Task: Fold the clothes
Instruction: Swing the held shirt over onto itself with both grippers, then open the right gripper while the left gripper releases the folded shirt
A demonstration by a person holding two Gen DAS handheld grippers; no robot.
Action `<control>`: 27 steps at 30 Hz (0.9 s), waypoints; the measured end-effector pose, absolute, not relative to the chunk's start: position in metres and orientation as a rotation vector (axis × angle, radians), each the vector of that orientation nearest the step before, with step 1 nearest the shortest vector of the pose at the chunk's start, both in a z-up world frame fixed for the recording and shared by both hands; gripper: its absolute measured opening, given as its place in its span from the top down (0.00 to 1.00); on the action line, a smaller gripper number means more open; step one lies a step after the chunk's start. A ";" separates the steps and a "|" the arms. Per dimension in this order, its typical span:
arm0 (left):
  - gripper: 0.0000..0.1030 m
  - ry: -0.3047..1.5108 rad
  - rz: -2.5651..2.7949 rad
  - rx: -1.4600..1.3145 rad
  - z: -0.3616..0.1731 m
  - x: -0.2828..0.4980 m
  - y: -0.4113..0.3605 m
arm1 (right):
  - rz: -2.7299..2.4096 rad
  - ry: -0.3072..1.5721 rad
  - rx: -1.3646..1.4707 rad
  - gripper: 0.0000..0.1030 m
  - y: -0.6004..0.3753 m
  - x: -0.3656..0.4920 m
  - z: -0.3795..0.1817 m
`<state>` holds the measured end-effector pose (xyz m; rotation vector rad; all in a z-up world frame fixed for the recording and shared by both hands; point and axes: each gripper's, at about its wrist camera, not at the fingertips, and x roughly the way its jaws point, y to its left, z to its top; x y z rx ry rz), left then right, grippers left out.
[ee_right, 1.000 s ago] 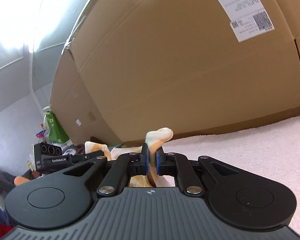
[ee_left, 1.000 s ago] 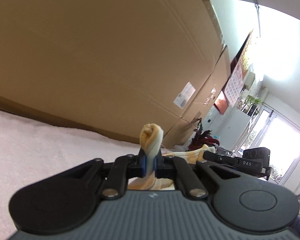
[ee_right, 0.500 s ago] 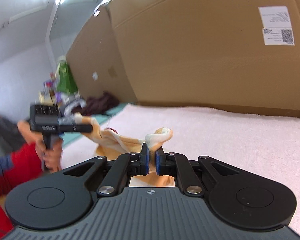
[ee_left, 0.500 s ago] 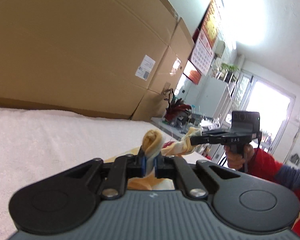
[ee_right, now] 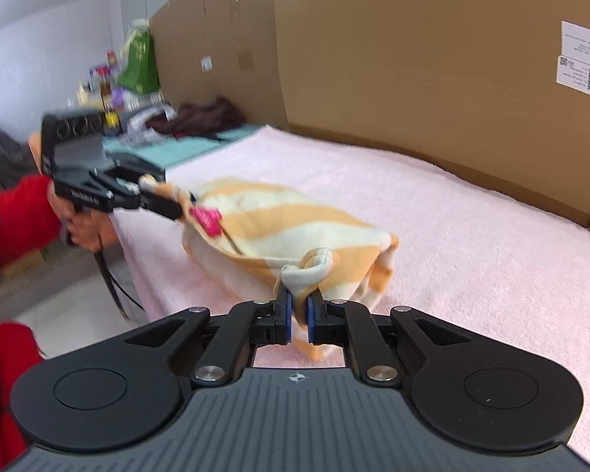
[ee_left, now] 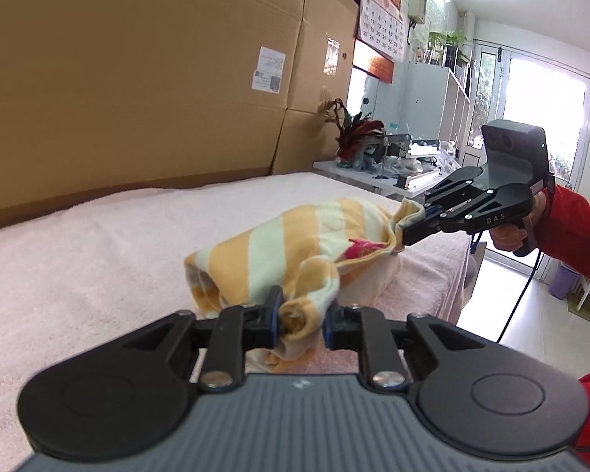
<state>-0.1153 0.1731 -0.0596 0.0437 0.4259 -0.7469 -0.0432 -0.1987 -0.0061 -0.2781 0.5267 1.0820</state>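
The striped garment (ee_left: pixel 295 244) is lying bunched on the pink towel (ee_left: pixel 78 275) (stretched between both grippers), the left gripper (ee_left: pixel 299 320) having just been opening around one corner while the right gripper (ee_right: pixel 299 316) is pinching the other.

The garment (ee_left: pixel 295 244) is striped in broad bands of pale orange-yellow and cream, with a bright pink tag (ee_left: pixel 360 246) at its 3 o'clock edge. It lies on a pale pink terry cover (ee_left: pixel 98 259). Both grippers, left (ee_left: pixel 299 320) and right (ee_right: pixel 299 316), are black with blue pads (ee_right: pixel 286 320) and ribbed grey bodies. The sleeve (ee_left: pixel 574 236) at 3 o'clock is red. Plain brown cardboard (ee_left: pixel 137 78) at 11 o'clock bears a white label (ee_left: pixel 269 70). The wall calendar (ee_left: pixel 381 11) at 1 o'clock is red and white.
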 end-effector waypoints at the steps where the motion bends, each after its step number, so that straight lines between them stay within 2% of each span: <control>1: 0.75 0.427 -0.737 0.075 -0.061 -0.116 0.170 | 1.070 0.518 -0.297 0.91 -0.196 -0.044 -0.010; 8: 0.76 0.430 -0.732 0.189 -0.055 -0.133 0.167 | 1.030 0.442 -0.450 0.90 -0.186 -0.062 -0.007; 10: 0.76 0.426 -0.728 0.206 -0.055 -0.137 0.166 | 1.035 0.426 -0.489 0.77 -0.182 -0.068 -0.007; 13: 0.76 0.396 -0.713 0.231 -0.053 -0.139 0.162 | 1.069 0.420 -0.547 0.65 -0.180 -0.081 0.000; 16: 0.76 0.377 -0.708 0.247 -0.053 -0.138 0.161 | 1.113 0.354 -0.497 0.65 -0.195 -0.097 0.021; 20: 0.75 0.375 -0.702 0.257 -0.054 -0.136 0.160 | 1.107 0.245 -0.181 0.65 -0.208 -0.092 0.049; 23: 0.72 0.379 -0.657 0.264 -0.054 -0.138 0.163 | 0.982 0.270 -0.081 0.65 -0.180 -0.071 0.037; 27: 0.66 0.380 -0.586 0.206 -0.057 -0.147 0.181 | 0.852 0.356 -0.116 0.73 -0.149 -0.051 -0.007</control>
